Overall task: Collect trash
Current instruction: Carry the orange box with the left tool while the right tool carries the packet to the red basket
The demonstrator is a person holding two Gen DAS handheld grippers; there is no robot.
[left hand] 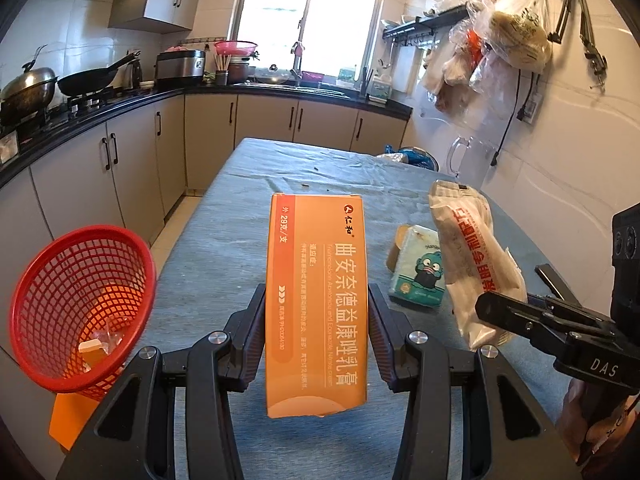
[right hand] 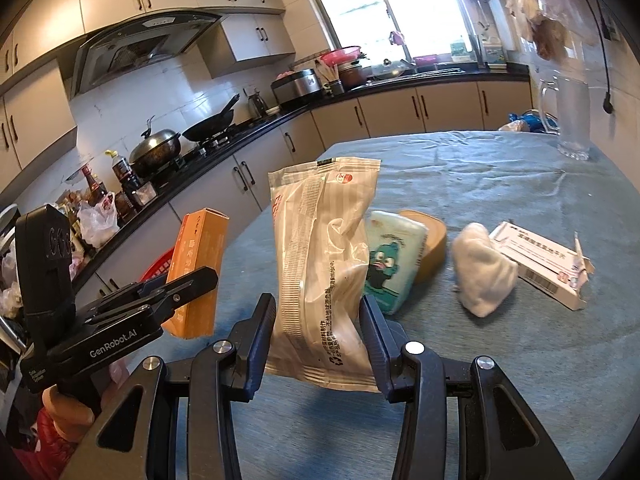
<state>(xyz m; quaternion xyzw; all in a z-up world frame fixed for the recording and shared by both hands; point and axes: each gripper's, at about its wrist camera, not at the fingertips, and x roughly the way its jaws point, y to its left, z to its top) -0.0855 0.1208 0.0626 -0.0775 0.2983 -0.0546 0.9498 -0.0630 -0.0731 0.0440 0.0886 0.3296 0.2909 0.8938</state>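
In the left wrist view, the left gripper (left hand: 316,316) is clamped on an orange box (left hand: 316,304), held upright above the table (left hand: 208,264); a red basket (left hand: 82,312) sits just off the table's left edge, below and left of the box, with some scraps already in it. To the right, the right gripper (left hand: 486,304) grasps a white wrapper (left hand: 472,260), and a tissue pack (left hand: 418,266) lies on the cloth. In the right wrist view, the wrapper sits squeezed between the right gripper's fingers (right hand: 376,332), lifted off the table, the box and basket rim to its left. A tissue pack, a tape roll (right hand: 430,244), a white wad (right hand: 484,272) and a white carton (right hand: 540,264) lie on the table. This looks like the carry step: next, each hand likely swings left over the basket and lets go, the left one first since it is nearer.
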